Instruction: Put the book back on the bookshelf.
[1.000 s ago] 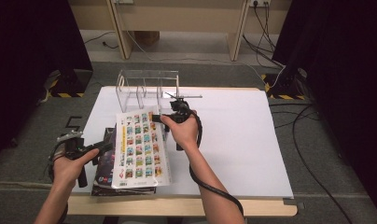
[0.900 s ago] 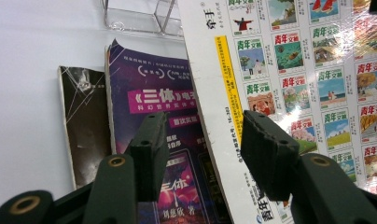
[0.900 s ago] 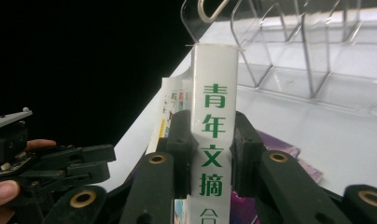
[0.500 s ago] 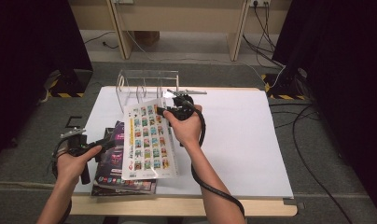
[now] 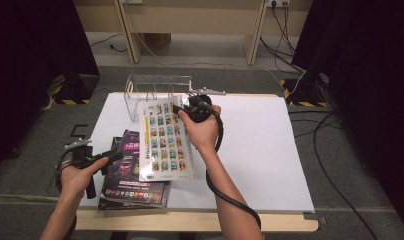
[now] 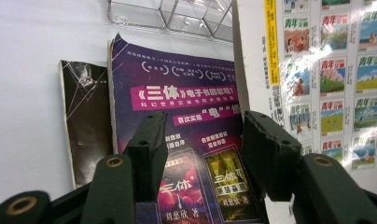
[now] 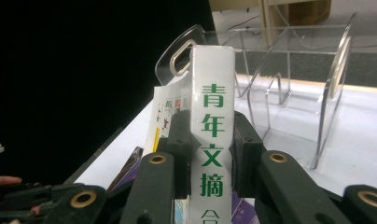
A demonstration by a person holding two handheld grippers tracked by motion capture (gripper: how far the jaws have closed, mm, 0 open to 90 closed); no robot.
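Note:
A thick white book (image 5: 165,140) with a grid of small colour pictures on its cover hangs tilted above the table. My right gripper (image 5: 182,112) is shut on its spine (image 7: 211,116), which carries green characters. Below it a purple book (image 5: 132,170) lies on a darker book (image 6: 86,126) near the table's front left. My left gripper (image 5: 117,156) is open just over the purple book (image 6: 186,121), with nothing pinched between its jaws. In the left gripper view the white book's (image 6: 326,84) edge stands just beyond the right jaw.
A clear acrylic rack (image 5: 157,90) with upright dividers stands at the back of the white table (image 5: 250,150), just behind the lifted book; it is also close ahead as the rack (image 7: 294,70) in the right gripper view. Cables lie on the floor at the right.
My right gripper has lifted the white book off the stack and carried it up toward the rack. The left gripper has stayed over the purple book.

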